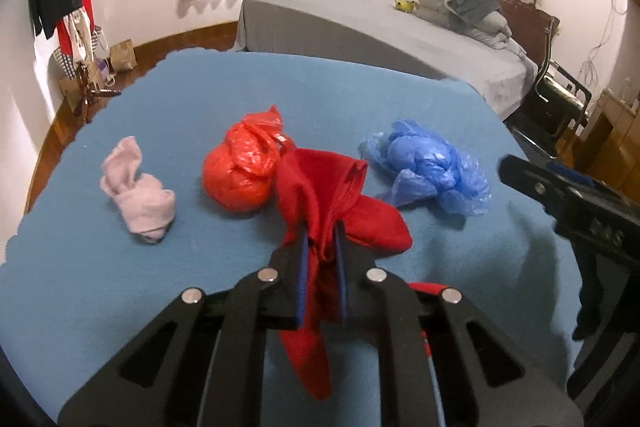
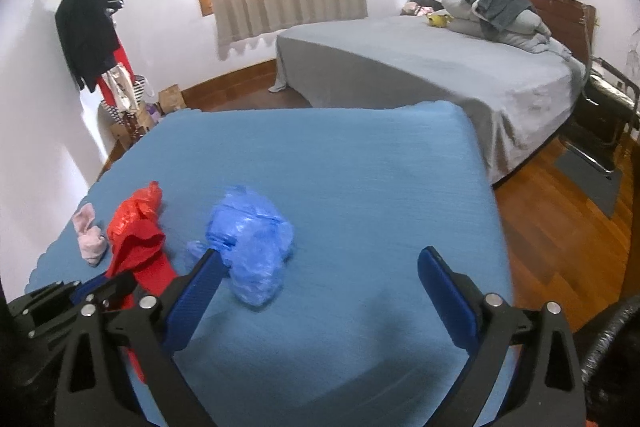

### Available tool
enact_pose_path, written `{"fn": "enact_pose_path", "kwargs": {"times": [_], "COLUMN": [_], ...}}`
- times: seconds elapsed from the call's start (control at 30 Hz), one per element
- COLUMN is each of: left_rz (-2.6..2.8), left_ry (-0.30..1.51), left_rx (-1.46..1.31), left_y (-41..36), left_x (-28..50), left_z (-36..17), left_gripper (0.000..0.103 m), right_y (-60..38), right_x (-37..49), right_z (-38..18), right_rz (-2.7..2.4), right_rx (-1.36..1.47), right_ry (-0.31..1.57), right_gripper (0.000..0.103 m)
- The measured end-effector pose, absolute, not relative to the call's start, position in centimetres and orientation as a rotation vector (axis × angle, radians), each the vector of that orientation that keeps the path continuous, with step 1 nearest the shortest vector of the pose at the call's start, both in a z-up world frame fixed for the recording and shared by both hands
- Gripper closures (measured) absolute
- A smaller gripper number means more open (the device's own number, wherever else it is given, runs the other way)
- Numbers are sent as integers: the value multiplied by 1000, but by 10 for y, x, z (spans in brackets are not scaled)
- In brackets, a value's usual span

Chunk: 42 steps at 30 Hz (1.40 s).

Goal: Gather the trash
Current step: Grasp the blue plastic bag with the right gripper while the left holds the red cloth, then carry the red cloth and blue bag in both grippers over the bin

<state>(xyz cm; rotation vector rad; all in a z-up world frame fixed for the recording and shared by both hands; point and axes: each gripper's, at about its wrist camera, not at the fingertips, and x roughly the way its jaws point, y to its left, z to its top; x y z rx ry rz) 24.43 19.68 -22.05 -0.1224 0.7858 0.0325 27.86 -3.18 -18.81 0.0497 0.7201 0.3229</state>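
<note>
Left claw clamped on a red cloth, right claw spread beside the blue bag.

The left claw (image 1: 322, 259) has its pads pinched together on a red cloth (image 1: 336, 195), a sock or small garment by the look of it, bunched near the middle of the blue-covered bench (image 2: 360, 167). The right claw (image 2: 320, 279) stands wide apart and holds nothing; the crumpled blue plastic bag (image 2: 250, 247) lies just beyond its left finger, not between the 2. I judge this the sorting-out stage: the cloth is being cleared aside, and the next move calls for the right claw to shift left and close on the bag. Counted on the bench: 1 blue plastic bag, 1 red plastic bag (image 1: 240, 167), 1 red cloth, 1 pink sock (image 1: 138, 193) at far left.
</note>
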Motion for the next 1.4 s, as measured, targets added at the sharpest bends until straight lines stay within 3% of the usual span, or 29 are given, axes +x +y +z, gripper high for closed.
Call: {"fn": "enact_pose_path", "kwargs": {"times": [0.23, 0.33, 0.47, 0.57, 1.4], "left_rz": [69, 85, 99, 102, 22], "left_ry": [758, 753, 747, 747, 642], "left_rx": [-113, -115, -122, -125, -111], "left_y": [204, 211, 215, 217, 160], "left_x": [240, 243, 243, 243, 195], "left_z": [-216, -216, -215, -215, -148], "left_gripper": [92, 92, 92, 92, 92], "right_y": [-1, 8, 18, 17, -65], "right_x": [295, 302, 310, 310, 221], "right_z": [-201, -209, -219, -217, -122], "right_rz": [375, 388, 449, 485, 413], "right_rx": [19, 7, 5, 19, 97], "right_ry": [750, 773, 835, 842, 669], "right_gripper": [14, 21, 52, 59, 59]}}
